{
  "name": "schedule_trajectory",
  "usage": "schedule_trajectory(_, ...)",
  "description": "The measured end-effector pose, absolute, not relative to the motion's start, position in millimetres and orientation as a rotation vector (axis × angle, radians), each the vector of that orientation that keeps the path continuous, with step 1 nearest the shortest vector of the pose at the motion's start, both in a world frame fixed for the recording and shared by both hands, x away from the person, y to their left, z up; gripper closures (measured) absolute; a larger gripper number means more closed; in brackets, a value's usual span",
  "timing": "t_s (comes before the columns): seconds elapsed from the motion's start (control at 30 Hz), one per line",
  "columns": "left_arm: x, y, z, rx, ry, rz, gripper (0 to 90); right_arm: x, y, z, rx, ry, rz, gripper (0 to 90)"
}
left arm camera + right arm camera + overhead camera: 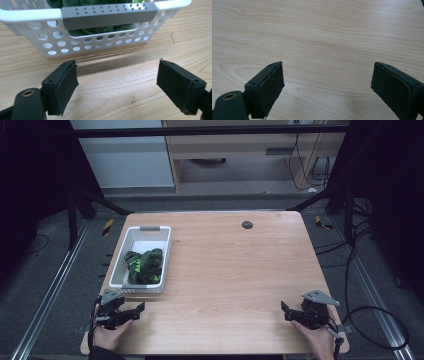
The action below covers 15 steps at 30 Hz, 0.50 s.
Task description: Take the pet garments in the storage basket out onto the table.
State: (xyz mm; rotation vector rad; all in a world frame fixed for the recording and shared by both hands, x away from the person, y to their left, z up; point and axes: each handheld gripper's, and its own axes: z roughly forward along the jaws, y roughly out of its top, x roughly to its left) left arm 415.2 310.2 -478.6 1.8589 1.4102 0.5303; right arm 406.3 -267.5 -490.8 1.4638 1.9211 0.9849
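Observation:
A white perforated basket (131, 240) stands on the left side of the wooden table (235, 265), with a dark green cloth bundle (145, 265) lying in it. My left gripper (134, 312) rests at the table's front left corner, just below the basket, open with nothing between its jaws. In the left gripper view the basket's wall (35, 37) and grey handle (107, 16) stand close ahead, with green cloth (100, 30) behind the holes. My right gripper (286, 312) sits at the front right, open over bare wood (324, 45).
A small dark round disc (247, 224) lies near the table's far edge. Black cables (365, 320) trail on the floor at the right. Metal rails run along both sides of the table. Cabinets stand beyond the far edge.

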Motion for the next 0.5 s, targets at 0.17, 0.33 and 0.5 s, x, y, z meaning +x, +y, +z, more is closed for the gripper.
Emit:
schedule_trajectory(0.17,413,312,-475,1.836,1.409,0.531,16.2,403,-271,-490,1.47,1.908,0.986,10.9)
schedule_trajectory(0.33,409,314,-469,1.812,1.398,0.538,16.2,403,-271,-489,1.473,1.899,0.986,10.9)
schedule_trajectory(0.5,407,313,-465,1.791,1.393,0.55,15.8,403,-270,-490,1.472,1.911,0.995,10.9)
